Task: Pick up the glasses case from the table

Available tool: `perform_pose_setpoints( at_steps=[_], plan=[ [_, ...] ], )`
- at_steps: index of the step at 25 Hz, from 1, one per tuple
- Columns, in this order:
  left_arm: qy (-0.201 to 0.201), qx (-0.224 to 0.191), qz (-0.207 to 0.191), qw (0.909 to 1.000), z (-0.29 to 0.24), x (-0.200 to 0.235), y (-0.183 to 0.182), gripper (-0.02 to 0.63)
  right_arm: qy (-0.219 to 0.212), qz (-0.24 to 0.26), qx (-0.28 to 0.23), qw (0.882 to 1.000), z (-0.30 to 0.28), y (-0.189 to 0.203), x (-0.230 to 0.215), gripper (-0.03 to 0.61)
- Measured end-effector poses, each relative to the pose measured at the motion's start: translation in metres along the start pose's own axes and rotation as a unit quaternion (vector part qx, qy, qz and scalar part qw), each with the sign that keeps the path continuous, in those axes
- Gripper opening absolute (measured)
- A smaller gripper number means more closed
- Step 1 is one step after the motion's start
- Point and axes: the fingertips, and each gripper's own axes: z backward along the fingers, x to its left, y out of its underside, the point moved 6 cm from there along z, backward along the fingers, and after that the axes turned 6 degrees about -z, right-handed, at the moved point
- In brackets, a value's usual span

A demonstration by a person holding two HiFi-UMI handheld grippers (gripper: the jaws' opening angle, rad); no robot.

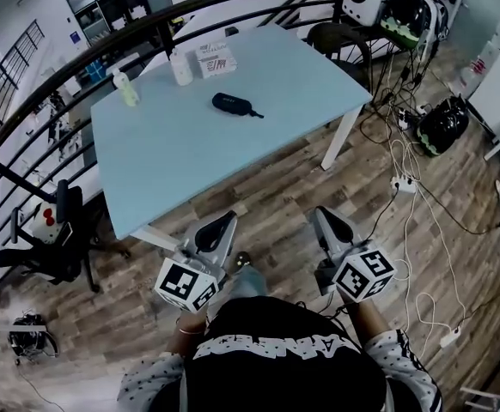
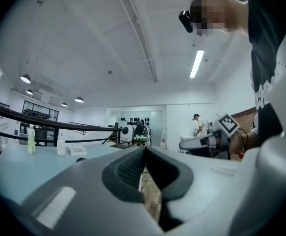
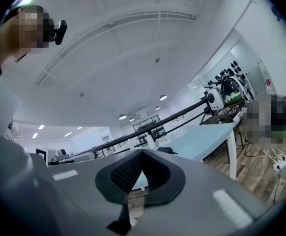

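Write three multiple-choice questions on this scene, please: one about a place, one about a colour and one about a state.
1. Where is the glasses case?
A. On the wooden floor
B. On the table
C. Between a claw's jaws

2. What colour is the top of the table?
A. Light blue
B. Red
C. Black

3. In what state is the right claw?
A. Wide open
B. Shut on the case
C. Shut, holding nothing

Answers:
1 B: the head view shows the case lying on the table.
2 A: the top looks pale blue in all three views.
3 C: the right gripper view shows its jaws together with nothing between them.
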Motion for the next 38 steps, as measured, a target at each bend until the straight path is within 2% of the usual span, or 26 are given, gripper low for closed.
perform_pose_setpoints(
  at_steps=[5, 11, 20, 32, 38],
  plan=[
    [0.010, 0.007, 0.007, 0.9999, -0.026, 0.031, 0.008, 0.000, 0.019, -0.007, 0.001, 1.000, -0.033, -0.009, -0.018, 0.005],
    [0.004, 0.012, 0.013, 0.9998, -0.047, 0.077, 0.012, 0.000, 0.020, -0.007, 0.003, 1.000, -0.083, -0.022, -0.028, 0.005],
    [0.013, -0.003, 0.021, 0.9997, -0.087, 0.140, 0.005, 0.000, 0.041, 0.009, 0.003, 0.999, -0.138, -0.051, -0.035, 0.005],
    [0.033, -0.014, 0.049, 0.9981, -0.126, 0.220, 0.017, 0.000, 0.098, 0.028, -0.008, 0.995, -0.200, -0.071, -0.038, 0.005],
    [0.036, -0.024, 0.064, 0.9970, -0.129, 0.260, 0.026, 0.000, 0.095, 0.056, -0.001, 0.994, -0.238, -0.071, -0.025, 0.005]
  ],
)
